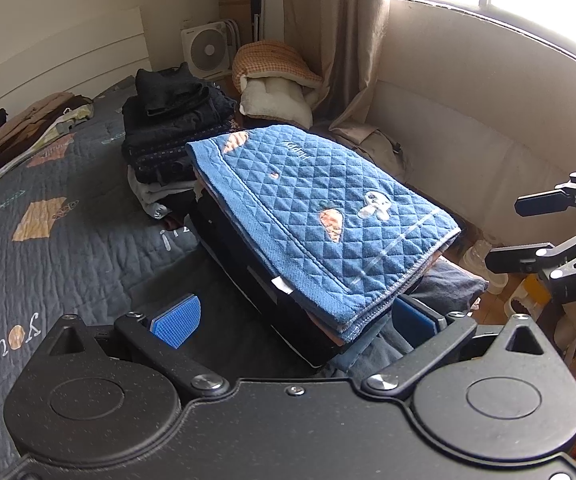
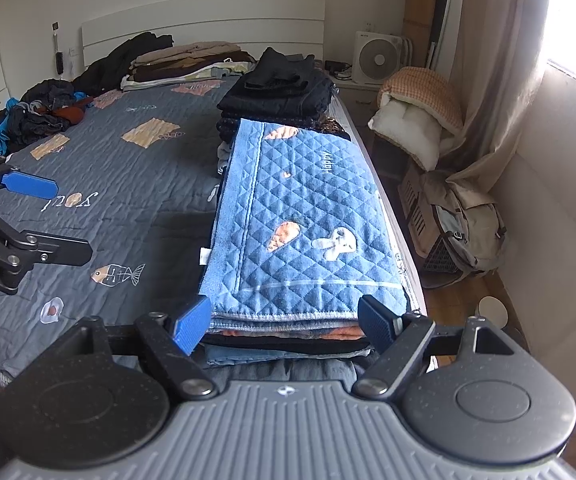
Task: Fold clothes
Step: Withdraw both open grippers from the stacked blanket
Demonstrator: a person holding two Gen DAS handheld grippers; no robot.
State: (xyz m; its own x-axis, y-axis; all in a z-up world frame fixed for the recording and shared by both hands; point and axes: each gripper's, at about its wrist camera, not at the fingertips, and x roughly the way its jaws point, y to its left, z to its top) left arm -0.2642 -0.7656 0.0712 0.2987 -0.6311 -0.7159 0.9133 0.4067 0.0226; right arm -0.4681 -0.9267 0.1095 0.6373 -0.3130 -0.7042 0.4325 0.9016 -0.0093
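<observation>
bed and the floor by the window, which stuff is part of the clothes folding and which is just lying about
Part of the job:
blue quilted towel on top of the near folded stack
dark folded stack behind it
beige folded pile by the headboard
unfolded heap

Just lying about:
box fan
checked cushion
backpack

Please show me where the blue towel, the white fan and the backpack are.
blue towel (image 2: 308,216): right wrist view, quilted top.
white fan (image 2: 378,58): right wrist view, round grille.
backpack (image 2: 464,224): right wrist view, front.
</observation>
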